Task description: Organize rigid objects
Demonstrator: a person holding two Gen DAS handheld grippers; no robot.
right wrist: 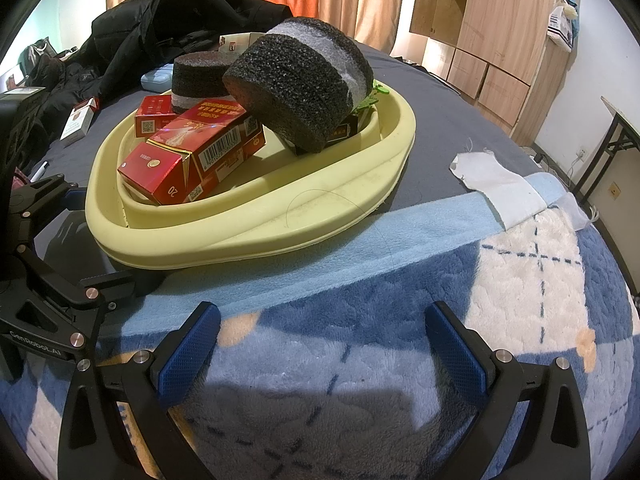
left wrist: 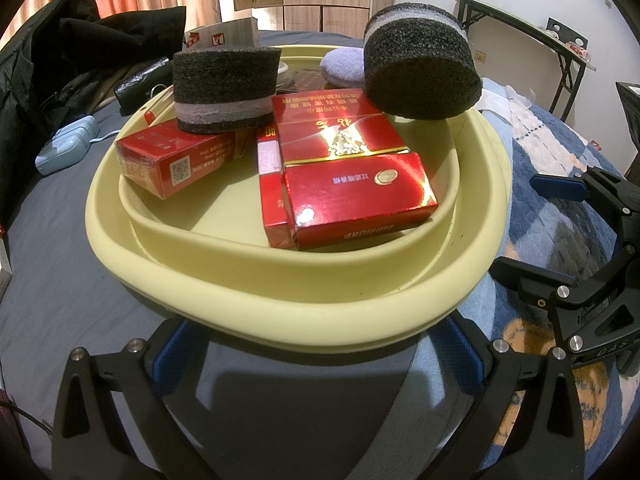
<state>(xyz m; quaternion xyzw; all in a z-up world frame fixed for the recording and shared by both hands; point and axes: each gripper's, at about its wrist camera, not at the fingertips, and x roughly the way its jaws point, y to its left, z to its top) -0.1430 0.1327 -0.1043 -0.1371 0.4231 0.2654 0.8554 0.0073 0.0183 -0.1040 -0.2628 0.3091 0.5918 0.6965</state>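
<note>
A pale yellow basin (left wrist: 248, 304) was seen resting on a bed covered by a grey sheet (left wrist: 60, 280) and a blue patterned blanket (right wrist: 360, 360). Inside it, a large red carton (left wrist: 344, 168) was stacked over another red box, a smaller red box (left wrist: 176, 160) was propped against the far-left wall, and two dark foam rolls were placed: one (left wrist: 226, 88) upright on the smaller box, the other (left wrist: 420, 64) tilted against the right rim. The left gripper (left wrist: 316, 356) was held spread wide and empty, its fingers just beside the basin's near rim. The right gripper (right wrist: 320, 344) was likewise held released and empty above the blanket, apart from the basin.
</note>
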